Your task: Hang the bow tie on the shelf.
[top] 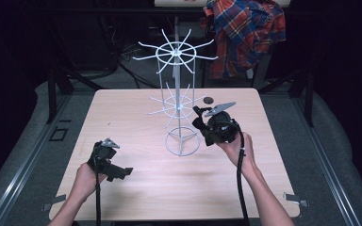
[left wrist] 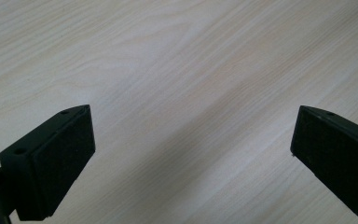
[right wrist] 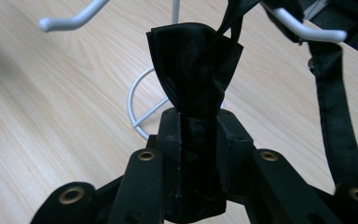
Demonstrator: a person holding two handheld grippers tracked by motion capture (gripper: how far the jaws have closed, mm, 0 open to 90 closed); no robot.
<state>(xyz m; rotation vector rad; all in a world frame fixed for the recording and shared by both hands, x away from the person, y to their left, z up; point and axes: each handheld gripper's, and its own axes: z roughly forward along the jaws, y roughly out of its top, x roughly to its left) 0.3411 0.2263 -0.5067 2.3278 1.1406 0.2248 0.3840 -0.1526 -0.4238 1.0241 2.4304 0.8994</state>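
Table [top: 136,188]: pale wood-grain surface, smooth, matt. Rack [top: 176,77]: thin white-coated metal wire, slightly glossy. Bow tie [right wrist: 193,65]: black woven cloth with faint satin sheen.

Black satin bow tie [right wrist: 193,60], pinched at its middle, upright, wings fanned up; strap [right wrist: 335,107] hangs at 3 o'clock off white wire rack [top: 178,101] prong, desk center.
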